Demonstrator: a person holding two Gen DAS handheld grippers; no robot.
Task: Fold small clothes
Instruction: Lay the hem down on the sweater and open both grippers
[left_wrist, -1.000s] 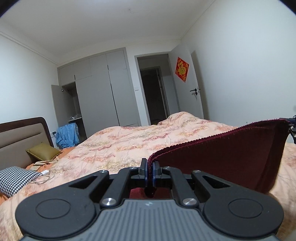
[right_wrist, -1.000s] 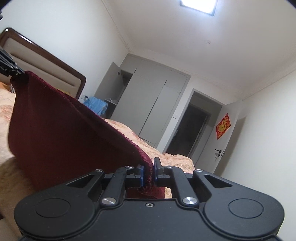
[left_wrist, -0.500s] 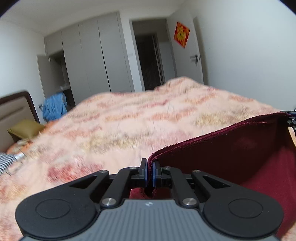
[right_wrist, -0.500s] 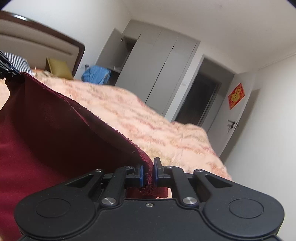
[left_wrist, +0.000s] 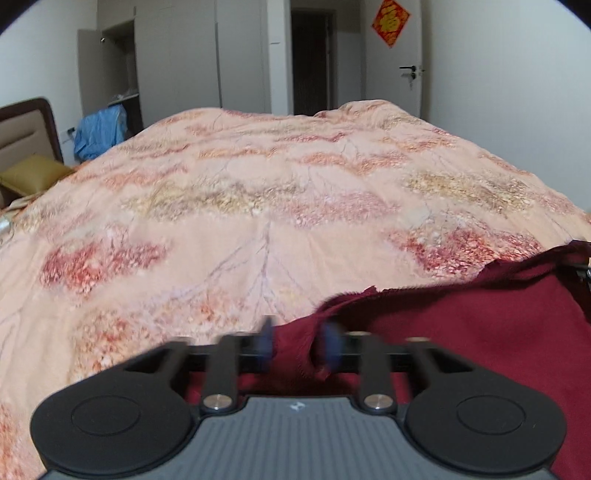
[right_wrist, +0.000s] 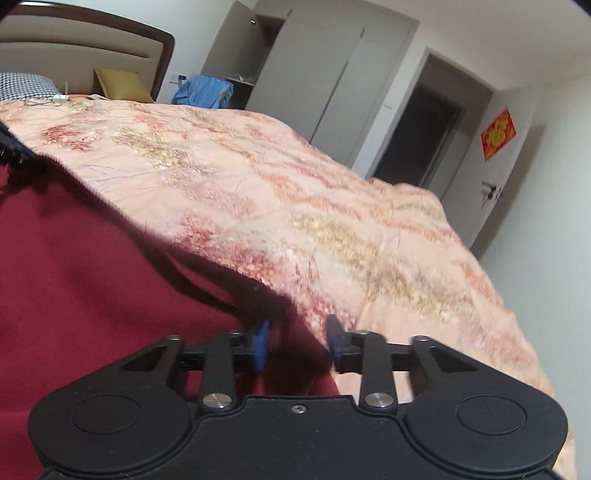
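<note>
Both sets of jaws are opening, left gripper and right gripper each with a limp corner of the dark red knit garment loose between blue pads, cloth slumped on the peach floral quilt.

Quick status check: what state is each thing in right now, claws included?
Left claw: opening, cloth corner loose between the pads.
Right claw: opening, cloth edge between the pads.
Cloth: dark red, lying on the bed.
Wardrobe door: open.
Room door: open.
</note>
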